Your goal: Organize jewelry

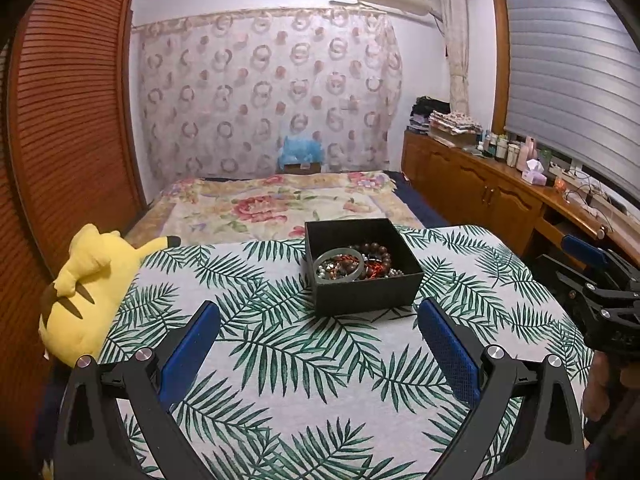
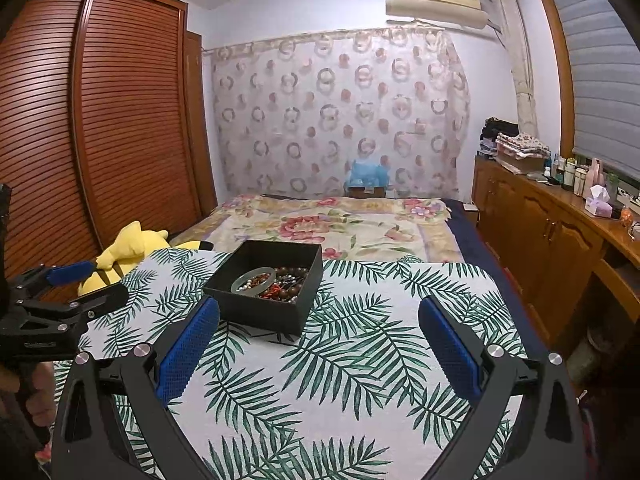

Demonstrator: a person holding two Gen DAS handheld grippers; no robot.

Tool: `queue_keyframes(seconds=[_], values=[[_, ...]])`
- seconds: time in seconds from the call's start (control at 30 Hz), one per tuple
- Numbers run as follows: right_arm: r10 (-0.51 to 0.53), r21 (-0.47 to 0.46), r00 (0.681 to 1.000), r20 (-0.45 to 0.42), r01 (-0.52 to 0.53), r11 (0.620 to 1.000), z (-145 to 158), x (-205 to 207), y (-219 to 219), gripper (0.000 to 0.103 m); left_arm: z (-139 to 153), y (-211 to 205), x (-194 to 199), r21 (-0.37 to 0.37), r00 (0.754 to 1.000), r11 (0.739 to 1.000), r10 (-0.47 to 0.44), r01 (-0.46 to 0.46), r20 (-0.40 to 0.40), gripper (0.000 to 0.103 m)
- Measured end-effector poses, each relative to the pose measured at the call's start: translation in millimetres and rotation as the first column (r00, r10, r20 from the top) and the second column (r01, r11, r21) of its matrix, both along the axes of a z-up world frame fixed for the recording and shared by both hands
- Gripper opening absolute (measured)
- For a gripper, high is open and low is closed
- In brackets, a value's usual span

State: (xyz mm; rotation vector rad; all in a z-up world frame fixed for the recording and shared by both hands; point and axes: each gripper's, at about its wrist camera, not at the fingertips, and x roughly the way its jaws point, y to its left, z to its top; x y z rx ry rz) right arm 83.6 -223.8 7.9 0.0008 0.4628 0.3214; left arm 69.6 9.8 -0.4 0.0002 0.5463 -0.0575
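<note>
One black box, open top, sits on the counter covered by a palm-leaf cloth, toward the far edge. Inside: jewelry pile, all in the single compartment. Countable: one pale green bangle lying on the left side of the pile, at least two brown bead bracelets, some red beads and small pearl-like beads mixed in; exact total cannot be told, pieces overlap.

Two hand-held grippers. Left hand-held gripper: jaws spread wide, nothing between the blue pads, hovering above the cloth just short of the box's near wall. Right hand-held gripper: also wide apart, empty, above the cloth with the box ahead and left of center; the bangle shows at the box's near-left. Each gripper shows at the edge of the other's view: right one at the right side, left one at the left side, well apart from the box.

One yellow plush toy lies off the counter's left edge. One bed with floral cover behind the counter. One wooden sideboard along the right wall with bottles and one tissue box.
</note>
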Motion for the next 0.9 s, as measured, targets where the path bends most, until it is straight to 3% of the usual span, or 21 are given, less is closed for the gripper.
queue_keyframes(seconds=[0.9], values=[[-0.001, 0.001, 1.000, 0.000, 0.001, 1.000, 0.4, 0.1, -0.3, 0.100, 1.0, -0.3, -2.4, 0.002, 1.000, 1.000, -0.001, 0.001, 0.005, 0.095]])
